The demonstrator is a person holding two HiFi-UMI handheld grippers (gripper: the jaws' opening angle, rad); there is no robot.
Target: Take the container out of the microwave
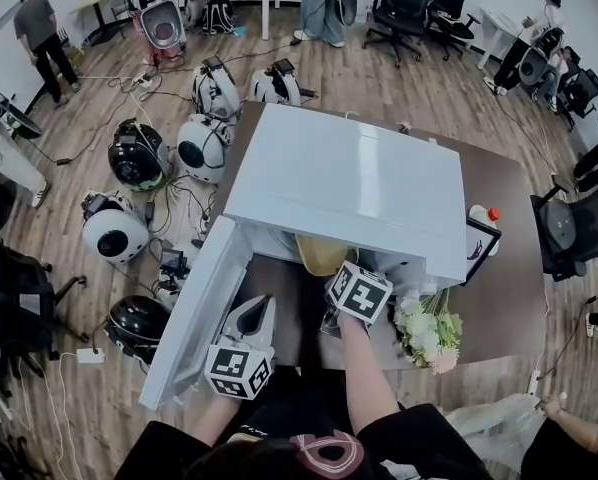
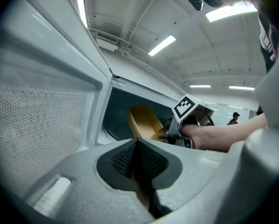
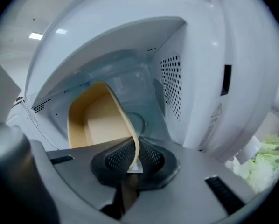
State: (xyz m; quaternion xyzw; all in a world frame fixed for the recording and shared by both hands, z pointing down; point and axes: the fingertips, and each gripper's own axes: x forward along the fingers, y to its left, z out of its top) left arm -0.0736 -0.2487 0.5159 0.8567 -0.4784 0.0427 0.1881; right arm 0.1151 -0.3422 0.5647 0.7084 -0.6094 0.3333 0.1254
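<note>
The white microwave (image 1: 349, 183) stands on the brown table with its door (image 1: 194, 308) swung open to the left. A yellow container (image 3: 100, 120) sits tilted at the cavity's mouth, and its edge (image 1: 322, 255) peeks out under the microwave's top. My right gripper (image 3: 134, 160) is shut on the container's thin rim, which runs down between the black pads. From the left gripper view, the container (image 2: 144, 122) and the right gripper (image 2: 170, 133) show inside the opening. My left gripper (image 2: 138, 160) hangs by the open door, jaws shut, holding nothing.
A bunch of pale flowers (image 1: 429, 333) lies on the table (image 1: 499, 268) right of my right arm. A white bottle with a red cap (image 1: 484, 218) stands beside the microwave's right side. Several round helmet-like devices (image 1: 114, 233) and cables litter the floor at left.
</note>
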